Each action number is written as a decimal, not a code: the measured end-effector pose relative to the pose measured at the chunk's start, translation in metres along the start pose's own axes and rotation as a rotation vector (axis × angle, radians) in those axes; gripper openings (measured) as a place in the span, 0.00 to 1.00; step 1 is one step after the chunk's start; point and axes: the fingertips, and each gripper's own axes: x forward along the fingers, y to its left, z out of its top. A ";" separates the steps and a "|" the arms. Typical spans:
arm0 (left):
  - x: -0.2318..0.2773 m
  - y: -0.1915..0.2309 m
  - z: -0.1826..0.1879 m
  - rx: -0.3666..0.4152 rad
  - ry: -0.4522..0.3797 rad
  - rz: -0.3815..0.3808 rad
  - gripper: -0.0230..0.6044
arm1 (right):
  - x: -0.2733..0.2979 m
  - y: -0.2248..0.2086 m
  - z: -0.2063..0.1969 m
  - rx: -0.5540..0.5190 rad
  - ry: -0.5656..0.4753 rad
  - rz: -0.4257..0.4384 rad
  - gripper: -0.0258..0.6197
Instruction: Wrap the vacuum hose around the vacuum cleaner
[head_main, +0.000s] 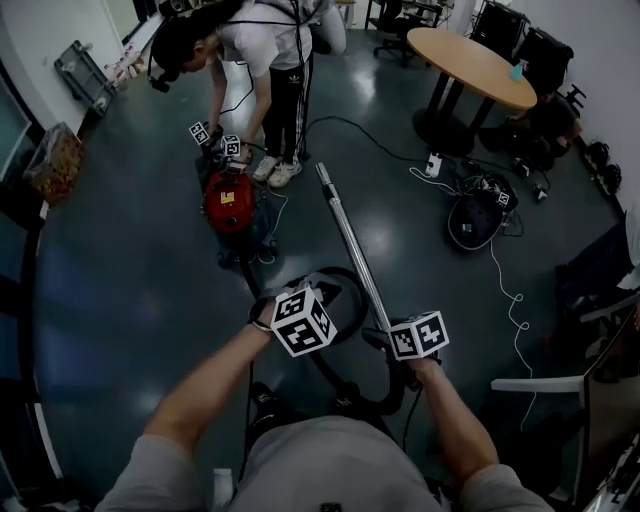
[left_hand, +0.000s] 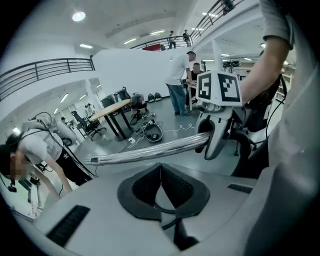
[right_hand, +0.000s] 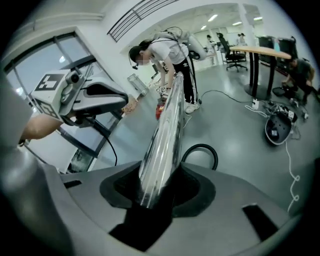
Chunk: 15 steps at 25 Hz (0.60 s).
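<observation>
Chrome wand (head_main: 350, 240), one; left gripper (left_hand: 160, 192), right gripper (right_hand: 157, 192)

The wand (right_hand: 165, 130) is shiny silver, the hose (right_hand: 202, 148) black. The left gripper (left_hand: 160, 181) and right gripper (right_hand: 156, 186) are pale grey with black pads and black-and-white marker cubes. A red vacuum (head_main: 230, 200) sits on the dark grey floor (head_main: 120, 290).

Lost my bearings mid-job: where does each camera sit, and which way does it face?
Left gripper view: on the left tool, shut, facing across the metal wand at the right tool and arm.
Right gripper view: on the right tool, looking along the wand it clamps; left tool at left.
Head view: on the head, steeply down; both forearms show.
Shared: the wand.
</observation>
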 end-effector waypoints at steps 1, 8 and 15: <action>0.001 0.002 0.004 0.014 0.019 0.008 0.05 | -0.006 -0.004 0.002 -0.043 0.022 0.011 0.30; 0.009 0.014 0.004 0.064 0.165 0.102 0.37 | -0.024 -0.023 0.014 -0.326 0.158 0.079 0.30; -0.008 -0.007 -0.027 0.166 0.234 0.096 0.54 | -0.023 0.026 -0.004 -0.591 0.313 0.148 0.30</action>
